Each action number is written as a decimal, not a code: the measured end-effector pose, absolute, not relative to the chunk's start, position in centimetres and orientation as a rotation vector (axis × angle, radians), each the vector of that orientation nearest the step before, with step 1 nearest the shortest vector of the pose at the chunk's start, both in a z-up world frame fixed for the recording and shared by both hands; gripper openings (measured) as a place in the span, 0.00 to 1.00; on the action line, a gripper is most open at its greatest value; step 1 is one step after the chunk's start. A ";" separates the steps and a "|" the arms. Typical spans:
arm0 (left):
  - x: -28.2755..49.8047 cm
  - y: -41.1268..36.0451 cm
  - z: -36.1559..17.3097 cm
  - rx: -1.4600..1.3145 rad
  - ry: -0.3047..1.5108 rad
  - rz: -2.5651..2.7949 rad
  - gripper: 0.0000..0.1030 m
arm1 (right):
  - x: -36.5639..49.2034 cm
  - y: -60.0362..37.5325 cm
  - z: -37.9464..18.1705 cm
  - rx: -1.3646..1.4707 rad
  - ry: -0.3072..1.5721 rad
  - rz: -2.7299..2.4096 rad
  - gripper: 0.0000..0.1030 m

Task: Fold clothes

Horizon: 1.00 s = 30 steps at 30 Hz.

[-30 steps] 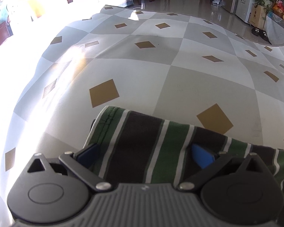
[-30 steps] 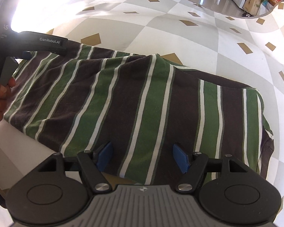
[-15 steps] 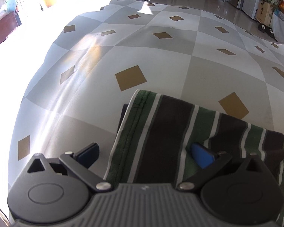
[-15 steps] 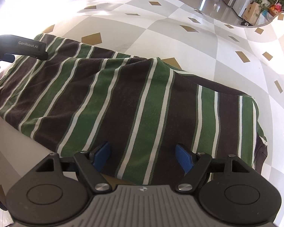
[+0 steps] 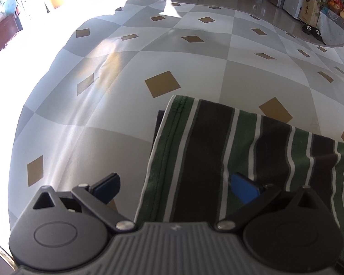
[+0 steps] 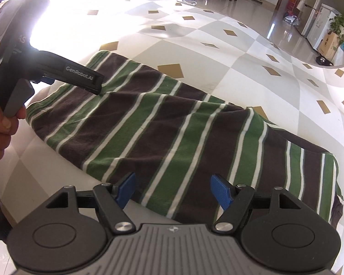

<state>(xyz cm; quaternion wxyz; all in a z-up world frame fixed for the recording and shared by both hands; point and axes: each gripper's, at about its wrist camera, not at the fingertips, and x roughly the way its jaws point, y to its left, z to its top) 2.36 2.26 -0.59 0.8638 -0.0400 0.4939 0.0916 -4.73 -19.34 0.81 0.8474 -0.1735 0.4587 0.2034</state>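
Striped garment [image 6: 172, 137] flat on checked cloth [image 5: 195, 64]; both hand-held grippers [image 5: 174, 185] [image 6: 173, 190] agape, empty.

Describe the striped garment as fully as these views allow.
The striped garment is soft knit cloth with dark brown and green bands split by thin white lines. It lies folded and mostly flat on the checked cover, its stitched hem toward the left gripper. Both grippers hover open over it; neither is seen gripping it.

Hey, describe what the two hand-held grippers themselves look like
Each hand-held gripper, left and right, has a ribbed grey body, two black round discs, black linkage arms with silver rivets and blue pads. The left one's black side reads GenRobot.AI in white; a thin dark cable hangs beside it.
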 end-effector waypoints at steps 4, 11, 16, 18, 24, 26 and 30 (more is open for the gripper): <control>1.8 3.0 -0.1 -0.099 1.026 0.187 1.00 | -5.2 -17.6 0.6 -0.370 0.960 0.483 0.68; 0.7 4.5 0.5 -0.127 1.020 0.203 1.00 | -5.8 -15.1 0.3 -0.373 0.942 0.555 0.68; 0.1 6.0 0.7 -0.163 1.023 0.219 1.00 | -6.1 -13.9 -0.2 -0.372 0.933 0.595 0.68; 0.0 6.6 0.8 -0.169 1.020 0.228 1.00 | -6.4 -13.3 -0.3 -0.380 0.924 0.618 0.68; -0.2 8.8 0.8 -0.239 1.021 0.251 1.00 | -7.7 -11.1 -0.2 -0.413 0.875 0.690 0.68; -0.3 9.1 0.7 -0.258 1.023 0.247 1.00 | -7.9 -10.3 -0.2 -0.426 0.853 0.707 0.68; -0.3 9.6 0.8 -0.275 1.025 0.239 1.00 | -8.4 -8.6 -0.4 -0.464 0.819 0.751 0.68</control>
